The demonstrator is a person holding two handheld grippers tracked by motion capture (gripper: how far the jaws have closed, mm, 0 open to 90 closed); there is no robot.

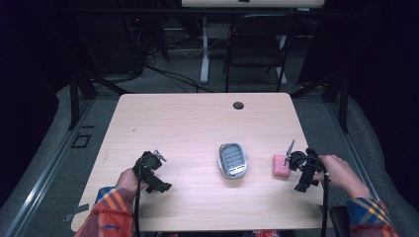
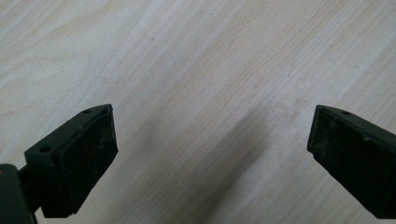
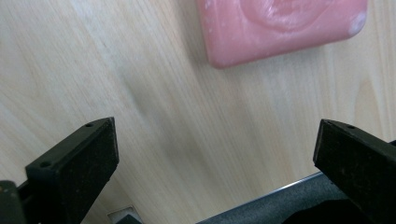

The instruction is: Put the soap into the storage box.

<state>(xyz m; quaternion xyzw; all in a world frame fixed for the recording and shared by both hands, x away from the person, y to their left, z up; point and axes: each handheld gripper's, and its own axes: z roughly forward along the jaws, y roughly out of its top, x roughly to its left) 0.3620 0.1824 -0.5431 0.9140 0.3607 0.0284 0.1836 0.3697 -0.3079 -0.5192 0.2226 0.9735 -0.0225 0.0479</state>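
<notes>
Both jaw pairs stand wide apart and hold nothing. Your left gripper (image 1: 157,159) hangs over bare table (image 1: 188,118). Your right gripper (image 1: 291,159) sits just beside the pink soap bar (image 1: 281,166), right of the grey soap dish (image 1: 232,160).

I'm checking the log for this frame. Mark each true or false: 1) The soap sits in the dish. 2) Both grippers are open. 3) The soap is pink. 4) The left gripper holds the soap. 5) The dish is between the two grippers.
1) False: the soap lies on the table, right of the dish.
2) True: left gripper and right gripper both stand open.
3) True.
4) False: it is empty, over bare table.
5) True.
</notes>
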